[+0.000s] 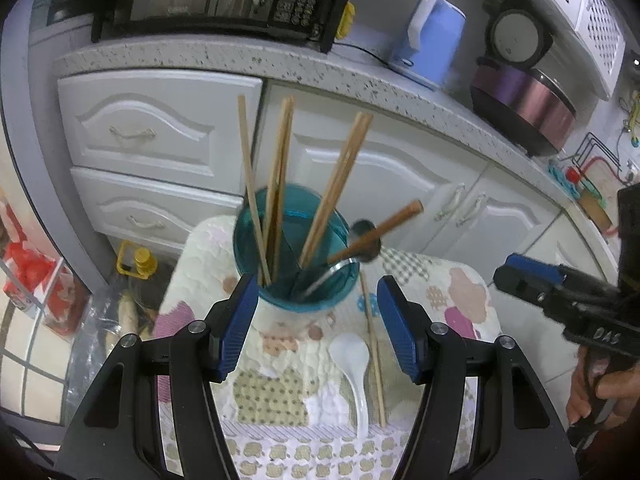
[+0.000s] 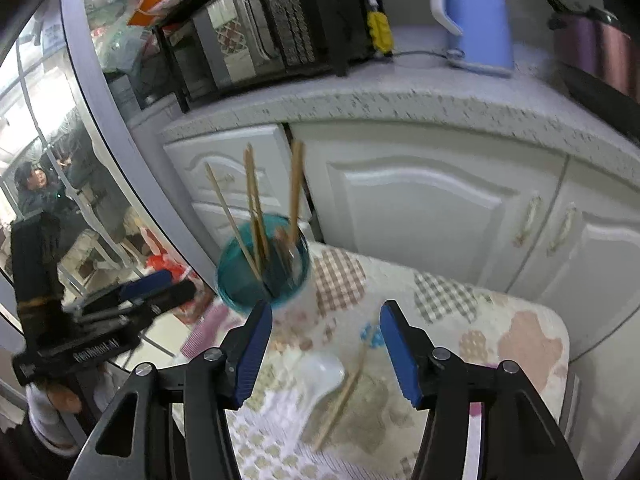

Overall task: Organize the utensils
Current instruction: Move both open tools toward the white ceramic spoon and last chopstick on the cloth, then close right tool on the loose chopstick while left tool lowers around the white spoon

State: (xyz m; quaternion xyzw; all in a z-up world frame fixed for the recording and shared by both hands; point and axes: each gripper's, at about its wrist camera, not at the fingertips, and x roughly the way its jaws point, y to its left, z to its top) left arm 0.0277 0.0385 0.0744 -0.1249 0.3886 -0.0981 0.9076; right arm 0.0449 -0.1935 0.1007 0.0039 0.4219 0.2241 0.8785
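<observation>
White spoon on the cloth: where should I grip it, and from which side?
Grip the white spoon on its slim handle, coming down from above with pads either side. It lies flat, bowl toward the teal cup, a chopstick close alongside.

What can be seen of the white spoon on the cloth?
The white spoon looks like glossy plastic or ceramic, with a deep rounded bowl and a short straight handle. It lies flat on the patterned cloth, bowl toward the teal cup, beside a loose chopstick. Nothing grips it.
</observation>
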